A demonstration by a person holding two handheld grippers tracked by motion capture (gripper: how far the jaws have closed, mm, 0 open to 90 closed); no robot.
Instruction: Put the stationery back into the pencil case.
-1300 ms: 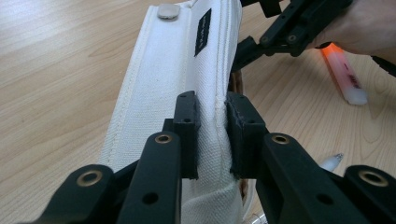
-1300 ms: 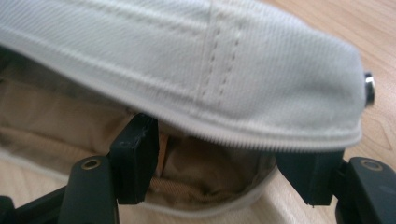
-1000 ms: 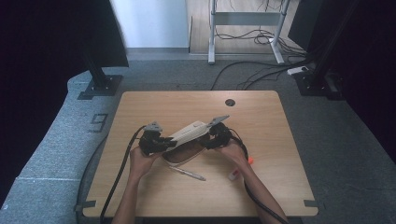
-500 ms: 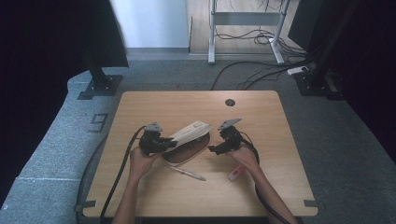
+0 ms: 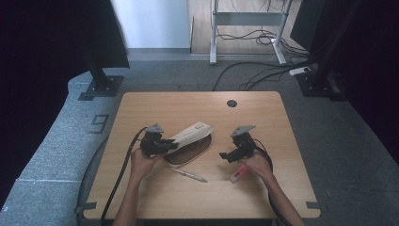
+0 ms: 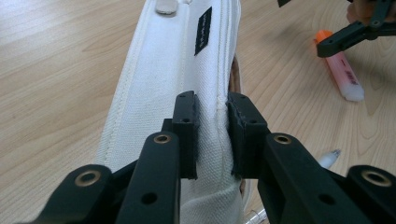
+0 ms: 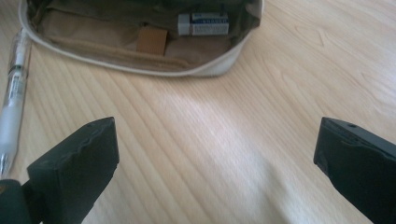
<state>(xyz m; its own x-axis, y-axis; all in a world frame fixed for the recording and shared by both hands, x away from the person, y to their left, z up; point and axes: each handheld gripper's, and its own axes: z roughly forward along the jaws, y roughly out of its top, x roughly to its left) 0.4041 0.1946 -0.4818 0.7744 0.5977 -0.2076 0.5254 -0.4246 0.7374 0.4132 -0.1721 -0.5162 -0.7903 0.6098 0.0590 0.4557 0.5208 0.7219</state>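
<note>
Left gripper [image 6: 211, 135] pinches flap of white pencil case [image 5: 188, 136], holding it open at table [image 5: 197, 197] centre. Right gripper [image 5: 225, 156] jaws have just been opening, now spread wide, nothing between them. Eraser [image 7: 203, 24] already inside case. Pen [image 5: 189, 174] lies beside case, orange highlighter [image 5: 237, 172] near right hand: 2 items likely left to pack.

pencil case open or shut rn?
Open. The left gripper pinches the white flap and holds it raised; in the right gripper view the pencil case shows its brown lining and an eraser inside.
</note>
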